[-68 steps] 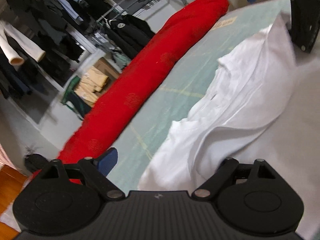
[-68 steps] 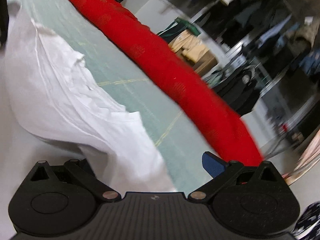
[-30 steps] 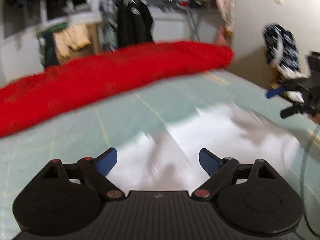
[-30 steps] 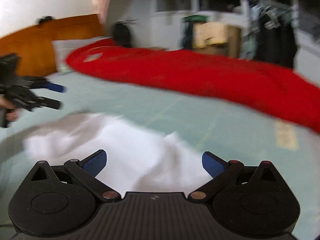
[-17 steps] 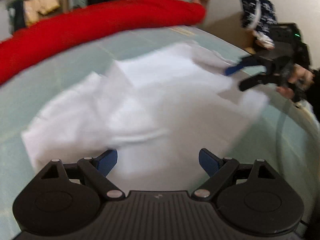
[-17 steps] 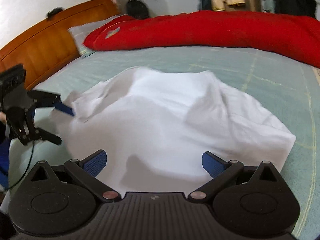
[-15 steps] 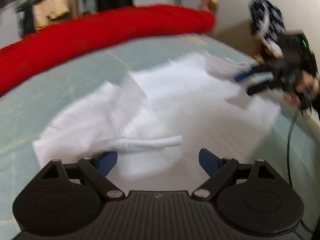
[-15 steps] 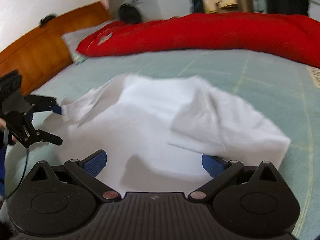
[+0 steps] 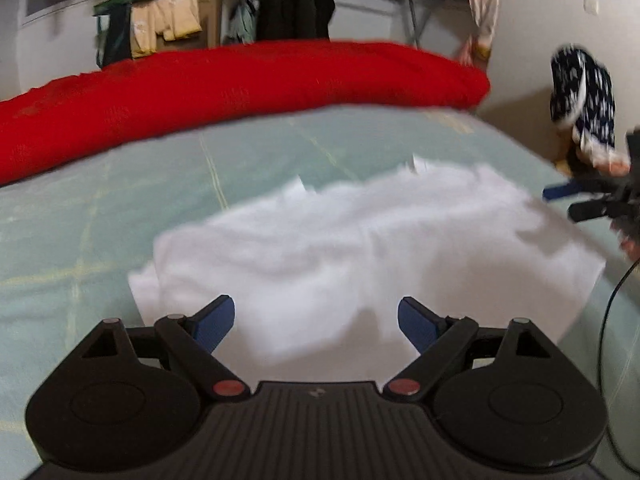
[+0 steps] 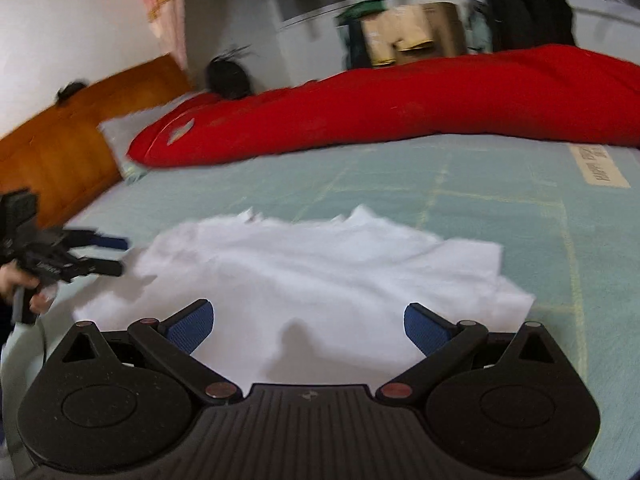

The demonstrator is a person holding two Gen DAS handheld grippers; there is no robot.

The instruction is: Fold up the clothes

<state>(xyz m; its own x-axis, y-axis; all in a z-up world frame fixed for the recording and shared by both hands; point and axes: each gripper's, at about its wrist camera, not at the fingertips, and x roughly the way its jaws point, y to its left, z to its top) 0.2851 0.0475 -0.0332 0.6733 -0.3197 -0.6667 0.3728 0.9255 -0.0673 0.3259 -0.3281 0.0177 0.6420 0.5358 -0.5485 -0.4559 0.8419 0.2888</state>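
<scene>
Item: white cotton garment point(image 9: 360, 248), soft and creased, apparently a shirt. Location: spread on the pale green bed sheet point(image 9: 100, 208), on the near side of the long red rolled quilt point(image 9: 224, 84) that runs along the far edge of the bed.

Change noted: a couple of seconds ago the garment hangs off the sheet, pinched in both tools; now it lies on the sheet in a rough rectangle, released. Its near edge sits just ahead of both wrist cameras; its far edge, towards the red quilt, is ragged, with two small peaks.

Left tool point(image 9: 316, 322): blue pads spread wide, nothing between them; the cloth lies beneath and ahead, and contact is unclear. It also shows at the left end of the garment in the right wrist view point(image 10: 106, 256), held by a hand point(image 10: 18, 280).

Right tool point(image 10: 306, 328): blue pads likewise wide apart, empty. It is seen from the left wrist at the garment's right end point(image 9: 568, 200).

Meaning for the task: the lay-out step appears complete. The garment looks roughly flat but still wrinkled, so smoothing or a first fold from one end probably comes next. Both views are motion-blurred; sleeves and collar cannot be made out.
</scene>
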